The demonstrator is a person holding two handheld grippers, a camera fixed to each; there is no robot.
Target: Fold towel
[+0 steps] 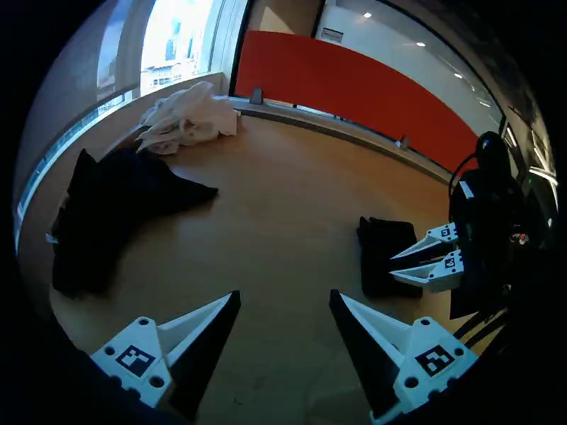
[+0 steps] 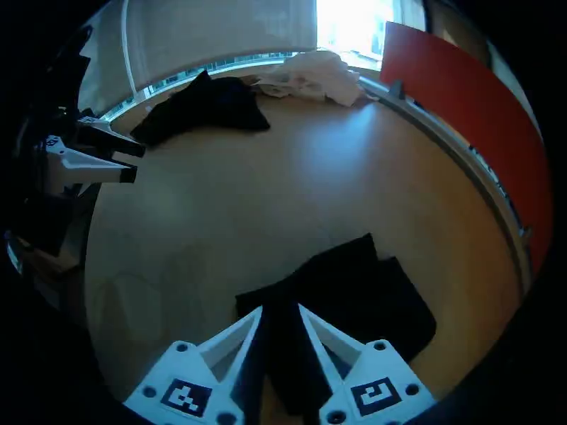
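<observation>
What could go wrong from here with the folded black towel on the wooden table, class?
The right gripper sits narrowed at the edge of the folded black towel; its hold is unclear, so lifting might drag one layer and undo the fold. The left gripper hangs open over the bare wooden table, so nothing steadies the towel's other side.

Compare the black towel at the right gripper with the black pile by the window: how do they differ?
The black towel lies flat in a neat folded shape; the black pile is a crumpled, humped heap. The black towel sits between the fingers of the right gripper, which looks closed on it; the black pile lies untouched beside a white heap. Both are black cloth on the wooden table.
</observation>
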